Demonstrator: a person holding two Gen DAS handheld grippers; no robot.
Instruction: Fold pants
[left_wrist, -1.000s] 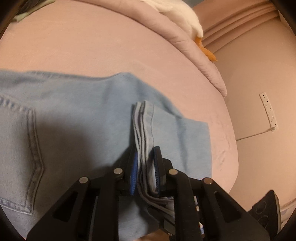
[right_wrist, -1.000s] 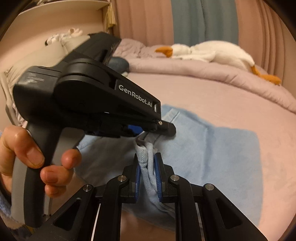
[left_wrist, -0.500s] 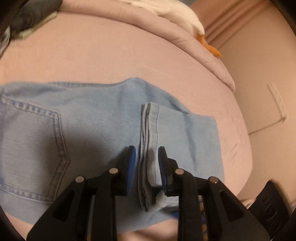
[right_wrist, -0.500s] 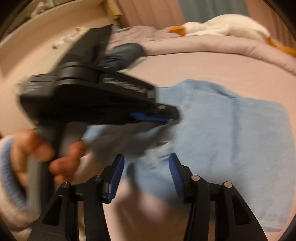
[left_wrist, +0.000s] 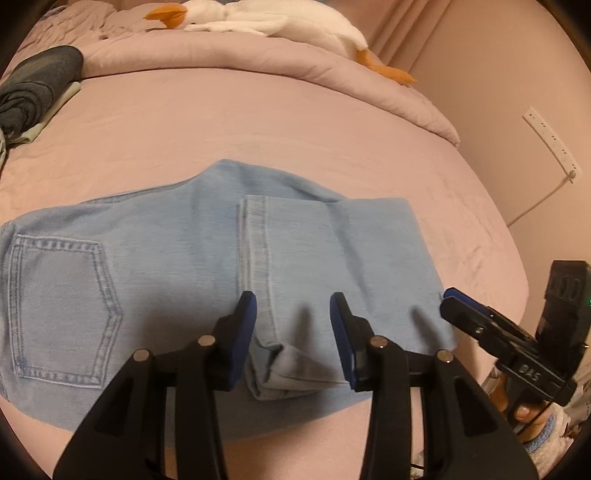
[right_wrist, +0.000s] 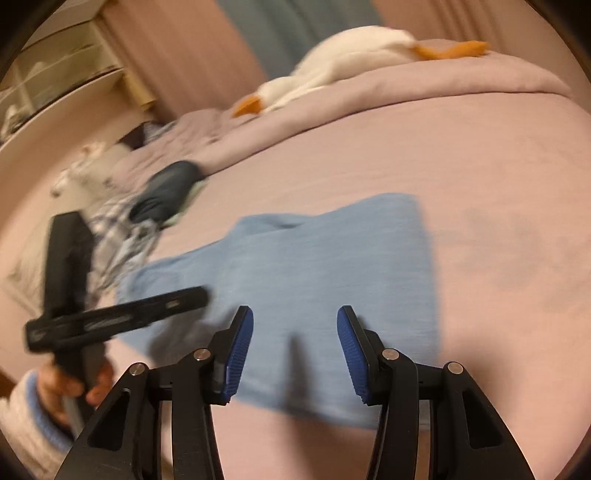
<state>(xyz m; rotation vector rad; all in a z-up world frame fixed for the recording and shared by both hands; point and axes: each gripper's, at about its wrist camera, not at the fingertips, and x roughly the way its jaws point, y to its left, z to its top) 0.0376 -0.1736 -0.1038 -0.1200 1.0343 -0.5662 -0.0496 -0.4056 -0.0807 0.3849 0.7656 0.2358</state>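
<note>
Light blue jeans (left_wrist: 177, 258) lie folded on the pink bed, back pocket at the left, leg hems (left_wrist: 258, 258) folded over onto the middle. My left gripper (left_wrist: 291, 317) is open and empty, its jaws either side of the hem end near the bed's front edge. My right gripper (right_wrist: 293, 332) is open and empty above the jeans (right_wrist: 314, 258); that view is blurred. The right gripper also shows at the right in the left wrist view (left_wrist: 454, 299), and the left gripper (right_wrist: 110, 317) shows at the left in the right wrist view.
A white plush goose (left_wrist: 280, 22) lies on the rolled pink duvet (left_wrist: 258, 55) at the back. Dark folded clothes (left_wrist: 33, 85) sit at the far left. A power strip (left_wrist: 550, 144) hangs on the right wall. The bed's front edge (left_wrist: 314, 421) is just below the jeans.
Both grippers have opened and let go of the leg hems, which now lie on the jeans. Both have pulled back, and the right one has swung away to the right.
</note>
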